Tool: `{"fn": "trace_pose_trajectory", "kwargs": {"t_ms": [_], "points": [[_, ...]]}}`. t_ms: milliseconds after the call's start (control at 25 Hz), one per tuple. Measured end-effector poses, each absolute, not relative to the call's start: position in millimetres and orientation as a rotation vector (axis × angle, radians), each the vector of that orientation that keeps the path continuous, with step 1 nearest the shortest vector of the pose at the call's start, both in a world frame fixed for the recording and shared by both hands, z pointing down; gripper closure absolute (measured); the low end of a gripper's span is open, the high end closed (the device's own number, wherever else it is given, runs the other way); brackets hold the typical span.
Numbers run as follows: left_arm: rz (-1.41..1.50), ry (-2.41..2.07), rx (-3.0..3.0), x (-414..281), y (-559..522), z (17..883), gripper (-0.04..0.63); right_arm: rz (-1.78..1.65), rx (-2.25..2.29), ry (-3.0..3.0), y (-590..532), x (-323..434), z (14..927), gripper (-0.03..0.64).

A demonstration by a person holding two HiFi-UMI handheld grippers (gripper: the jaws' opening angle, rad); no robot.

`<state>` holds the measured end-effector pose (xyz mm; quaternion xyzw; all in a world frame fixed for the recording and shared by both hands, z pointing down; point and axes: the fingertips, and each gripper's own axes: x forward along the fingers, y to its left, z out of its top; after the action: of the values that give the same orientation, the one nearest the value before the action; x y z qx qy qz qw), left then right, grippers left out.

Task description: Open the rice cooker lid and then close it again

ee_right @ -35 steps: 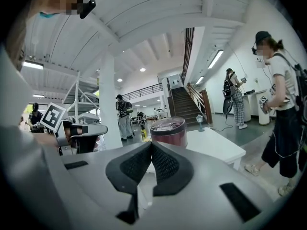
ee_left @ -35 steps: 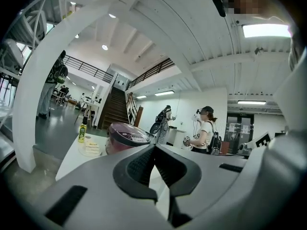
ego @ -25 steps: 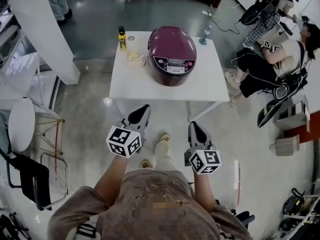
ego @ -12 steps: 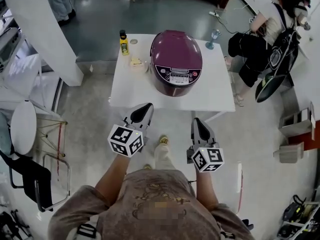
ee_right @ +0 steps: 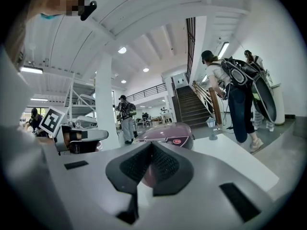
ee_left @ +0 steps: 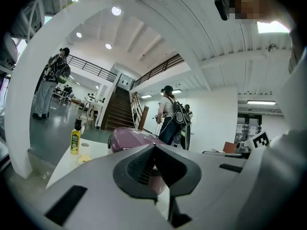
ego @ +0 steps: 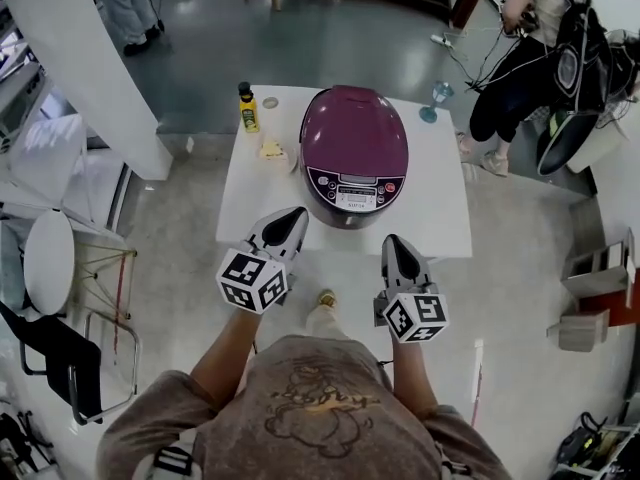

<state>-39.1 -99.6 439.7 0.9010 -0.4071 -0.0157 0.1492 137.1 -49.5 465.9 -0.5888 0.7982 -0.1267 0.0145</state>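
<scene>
A little yellow bottle (ego: 246,106) stands on the far left of the white table (ego: 240,188). The left gripper (ego: 290,218) hangs by the table's near edge, jaws pressed together with nothing in them. The purple rice cooker (ego: 352,148) sits mid-table, lid down, just beyond both grippers. The right gripper (ego: 395,243) is closed and empty too. A small glass (ego: 437,98) stands far right.
</scene>
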Motion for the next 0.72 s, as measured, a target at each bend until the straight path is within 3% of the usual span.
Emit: {"fn": "trace_pose_trajectory", "kwargs": {"t_ms": [720], "points": [[-0.089, -1.341, 2.494, -10, -198, 432, 0.575, -0.396, -1.669, 2.615, -167, 176, 455, 0.615]]}}
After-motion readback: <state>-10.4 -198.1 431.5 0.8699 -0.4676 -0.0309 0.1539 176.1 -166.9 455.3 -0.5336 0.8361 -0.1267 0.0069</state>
